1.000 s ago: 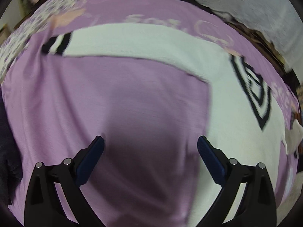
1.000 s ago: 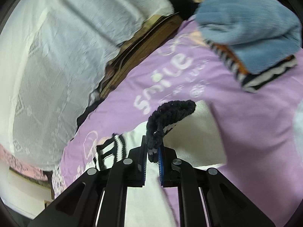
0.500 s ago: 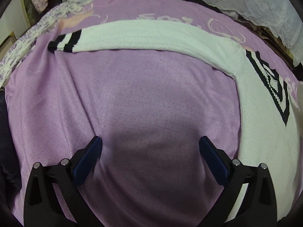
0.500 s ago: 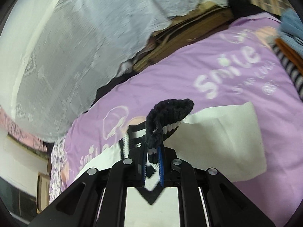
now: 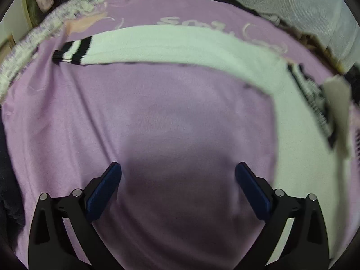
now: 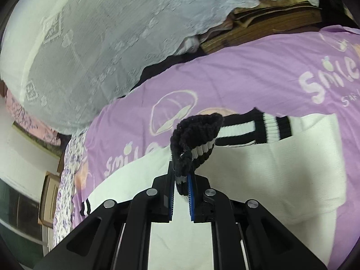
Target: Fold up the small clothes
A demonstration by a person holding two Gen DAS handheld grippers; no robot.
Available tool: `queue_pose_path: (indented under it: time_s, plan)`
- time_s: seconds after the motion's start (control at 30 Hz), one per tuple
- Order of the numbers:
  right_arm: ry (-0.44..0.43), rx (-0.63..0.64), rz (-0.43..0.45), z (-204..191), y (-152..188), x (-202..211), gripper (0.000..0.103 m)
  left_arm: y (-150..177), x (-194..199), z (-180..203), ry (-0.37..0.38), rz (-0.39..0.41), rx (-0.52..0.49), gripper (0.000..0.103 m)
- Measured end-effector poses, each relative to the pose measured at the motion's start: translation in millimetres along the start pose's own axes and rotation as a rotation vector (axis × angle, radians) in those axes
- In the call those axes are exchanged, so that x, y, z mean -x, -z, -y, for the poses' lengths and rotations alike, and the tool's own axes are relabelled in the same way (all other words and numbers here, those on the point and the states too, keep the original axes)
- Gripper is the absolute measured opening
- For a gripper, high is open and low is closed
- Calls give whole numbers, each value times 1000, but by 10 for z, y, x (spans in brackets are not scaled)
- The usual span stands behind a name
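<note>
A white knit sweater (image 5: pixel 299 157) with black stripes lies on a purple sheet (image 5: pixel 157 112). Its left sleeve (image 5: pixel 171 45) stretches across the far side and ends in a black-striped cuff (image 5: pixel 73 50). My left gripper (image 5: pixel 177 189) is open and empty above bare sheet, left of the sweater body. My right gripper (image 6: pixel 181 180) is shut on the sweater's black ribbed hem (image 6: pixel 193 139) and holds it lifted over the white body (image 6: pixel 258 175). A striped cuff (image 6: pixel 254 130) lies just beyond the held edge.
White lace fabric (image 6: pixel 101 33) hangs along the far side of the bed. Brown wooden boards (image 6: pixel 270 22) show behind it. A floral cloth (image 6: pixel 67 180) lies at the sheet's left edge. Dark cloth (image 5: pixel 6 180) sits at the left border of the left wrist view.
My right gripper has swung left with the hem, carrying it over the sweater; the blue towel pile has left its view. The left gripper's view shifted left, showing the whole sleeve.
</note>
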State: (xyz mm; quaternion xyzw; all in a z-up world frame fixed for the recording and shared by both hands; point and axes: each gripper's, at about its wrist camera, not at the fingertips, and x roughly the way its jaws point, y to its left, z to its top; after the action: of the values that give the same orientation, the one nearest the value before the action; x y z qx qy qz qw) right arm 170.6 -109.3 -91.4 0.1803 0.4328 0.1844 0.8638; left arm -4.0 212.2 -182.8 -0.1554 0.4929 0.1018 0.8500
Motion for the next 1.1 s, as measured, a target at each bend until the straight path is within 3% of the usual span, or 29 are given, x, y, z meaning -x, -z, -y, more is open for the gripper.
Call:
queue_pose_path:
  time_s: [0.13, 0.17, 0.3, 0.37, 0.4, 0.6, 0.77, 0.9, 1.0, 1.1]
  plan:
    - [1, 15, -59, -13, -25, -195, 11, -318, 180, 275, 239, 38, 14, 99]
    - [-1, 15, -84, -16, -27, -264, 11, -376, 171, 383, 260, 39, -9, 99]
    - [-14, 24, -181, -15, 34, -585, 17, -518, -55, 820, 284, -25, -48, 99]
    - [-71, -14, -186, 49, 72, -583, 39, -520, -144, 972, 298, -54, -57, 99]
    - [-85, -12, -174, 70, 81, -549, 43, -522, -182, 1026, 297, -64, -63, 99]
    - [-46, 71, -90, 366, 93, -134, 43, -603, -340, 1373, 303, -100, -116, 98]
    - [-24, -42, -64, 956, 134, 143, 43, -770, -347, 1634, 326, -88, -136, 98]
    - [1, -119, -47, 1333, 222, 278, 43, -811, -402, 1845, 292, -75, -208, 99]
    - [14, -147, -48, 1527, 328, 358, 43, -854, -515, 1791, 309, -121, -155, 98]
    - [20, -166, -46, 1670, 431, 419, 44, -862, -568, 1621, 368, -159, -36, 98]
